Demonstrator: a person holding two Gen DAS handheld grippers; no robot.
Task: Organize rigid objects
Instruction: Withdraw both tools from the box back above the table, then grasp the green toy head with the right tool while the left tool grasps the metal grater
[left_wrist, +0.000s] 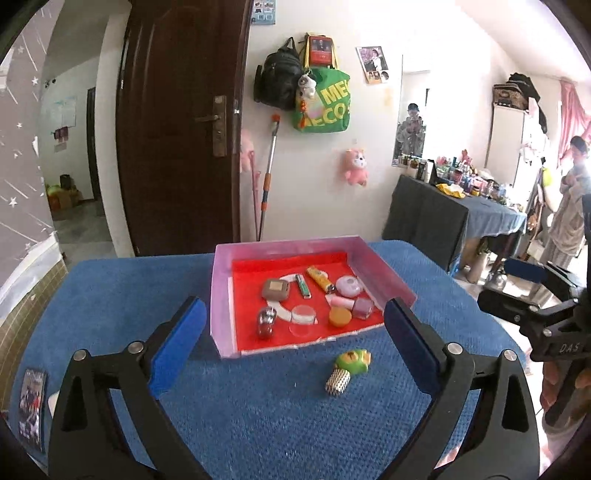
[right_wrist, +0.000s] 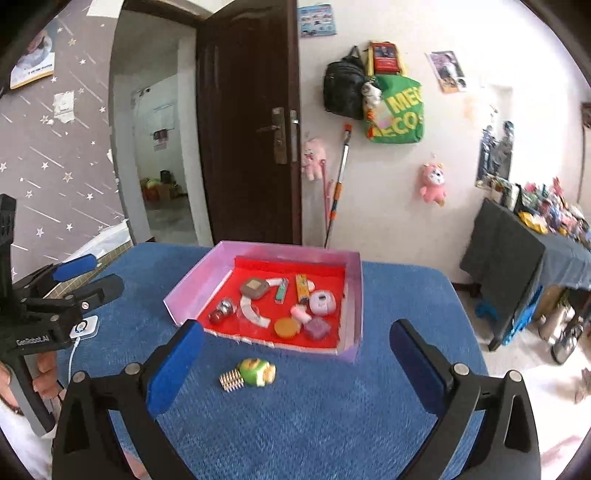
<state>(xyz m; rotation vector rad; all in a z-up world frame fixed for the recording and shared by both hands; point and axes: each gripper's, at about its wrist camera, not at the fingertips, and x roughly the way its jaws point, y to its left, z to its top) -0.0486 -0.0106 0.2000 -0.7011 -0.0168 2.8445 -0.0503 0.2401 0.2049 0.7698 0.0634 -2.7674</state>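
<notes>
Card (left_wrist: 32, 408) (left edge) partly cropped

Two wrist fisheye views, both low over a blue table (left_wrist: 110, 295), facing the far wall w/ door (left_wrist: 177, 122). Left cam looks from tray's (left_wrist: 221, 295) left, right cam from its right; both share tray, toy (right_wrist: 256, 372), wall.

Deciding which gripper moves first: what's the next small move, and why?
Probably lower the open left gripper over the green toy and close. It and the silver block touching it are the only items on the blue cloth outside the tray.
</notes>
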